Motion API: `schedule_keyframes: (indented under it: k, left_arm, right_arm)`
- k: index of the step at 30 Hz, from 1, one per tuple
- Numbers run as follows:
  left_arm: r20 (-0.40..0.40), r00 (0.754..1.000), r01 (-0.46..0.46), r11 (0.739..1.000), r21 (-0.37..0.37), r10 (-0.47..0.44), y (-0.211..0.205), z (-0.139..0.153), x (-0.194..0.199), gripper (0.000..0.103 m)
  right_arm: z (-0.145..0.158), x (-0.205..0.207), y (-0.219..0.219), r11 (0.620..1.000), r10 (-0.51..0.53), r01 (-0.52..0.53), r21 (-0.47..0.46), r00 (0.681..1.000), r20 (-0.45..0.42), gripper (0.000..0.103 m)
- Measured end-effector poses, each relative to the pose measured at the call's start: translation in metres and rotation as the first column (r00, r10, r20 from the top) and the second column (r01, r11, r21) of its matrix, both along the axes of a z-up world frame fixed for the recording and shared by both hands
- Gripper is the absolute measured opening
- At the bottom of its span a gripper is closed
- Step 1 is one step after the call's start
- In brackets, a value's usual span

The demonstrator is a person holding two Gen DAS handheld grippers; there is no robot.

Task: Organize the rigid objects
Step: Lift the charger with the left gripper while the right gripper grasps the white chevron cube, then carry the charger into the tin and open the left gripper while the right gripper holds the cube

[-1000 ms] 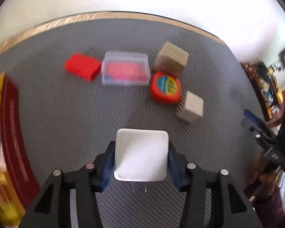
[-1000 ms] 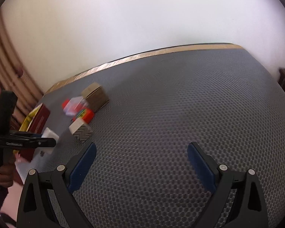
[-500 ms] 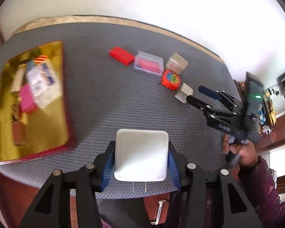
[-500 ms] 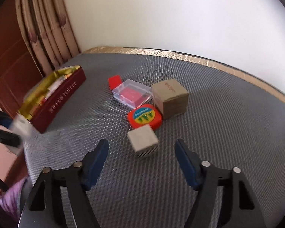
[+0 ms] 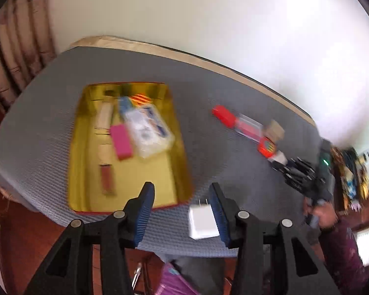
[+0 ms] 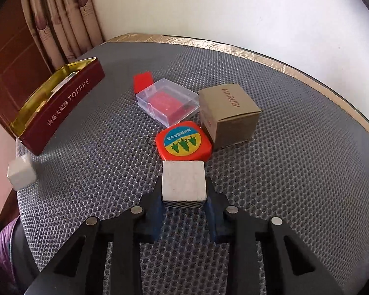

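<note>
My left gripper (image 5: 182,211) is open, high above the table's near edge. The white plug adapter (image 5: 203,217) is free of the jaws beside the right finger, just right of the gold toffee tin (image 5: 125,194); it also shows in the right wrist view (image 6: 21,173) near that tin (image 6: 61,108). My right gripper (image 6: 184,204) is shut on a small white cube (image 6: 184,180) with a zigzag-patterned side, low over the grey mat. Just beyond it lie a red tape measure (image 6: 183,141), a brown carton (image 6: 230,115), a clear case (image 6: 168,100) and a red block (image 6: 142,81).
The tin holds several items, among them a pink block (image 5: 120,141) and a clear packet (image 5: 148,130). The round table's gold rim (image 6: 258,56) runs along the far side by the wall. Curtains (image 6: 61,24) hang at the left. The row of objects shows in the left wrist view (image 5: 248,127).
My left gripper has opened and let go of the white adapter, which now sits off beside the tin. My right gripper has moved in and closed on the white cube.
</note>
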State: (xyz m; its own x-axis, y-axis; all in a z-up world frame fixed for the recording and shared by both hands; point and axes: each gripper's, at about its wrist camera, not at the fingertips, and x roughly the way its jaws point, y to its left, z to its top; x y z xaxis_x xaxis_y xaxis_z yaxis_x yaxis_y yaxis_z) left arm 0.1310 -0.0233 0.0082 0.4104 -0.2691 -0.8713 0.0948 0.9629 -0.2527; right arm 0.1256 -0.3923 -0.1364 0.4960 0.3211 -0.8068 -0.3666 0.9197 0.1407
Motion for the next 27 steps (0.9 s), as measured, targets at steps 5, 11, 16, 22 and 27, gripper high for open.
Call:
schedule_keyframes:
  k: [5,11,16,22,27]
  left_arm:
    - [-0.027,0.997,0.067,0.998,-0.014,-0.067,-0.01,-0.017,-0.009,0.035]
    - [-0.151,0.972,0.184,0.983,0.016,-0.18,-0.056,-0.045,-0.031,0.043]
    - [-0.315,0.949,-0.065,0.983,-0.174,0.007,-0.04,-0.079,-0.019,0.045]
    - [-0.355,0.923,-0.21,0.969,-0.134,0.15,-0.046,-0.09,-0.006,0.047]
    - [-0.381,0.899,-0.267,0.96,-0.083,0.217,-0.053,-0.103,0.004,0.051]
  right_arm:
    - [0.002,-0.012,-0.009,0.998,-0.057,0.056,0.023,0.998,0.021,0.027]
    - [0.006,-0.024,-0.016,0.996,-0.084,0.083,0.035,0.996,0.021,0.027]
    - [0.001,-0.034,-0.027,0.992,-0.104,0.102,0.077,0.995,0.013,0.027]
    - [0.005,-0.04,-0.043,0.986,-0.109,0.105,0.132,0.994,0.026,0.027]
    - [0.01,-0.049,-0.06,0.979,-0.102,0.094,0.183,0.994,0.037,0.027]
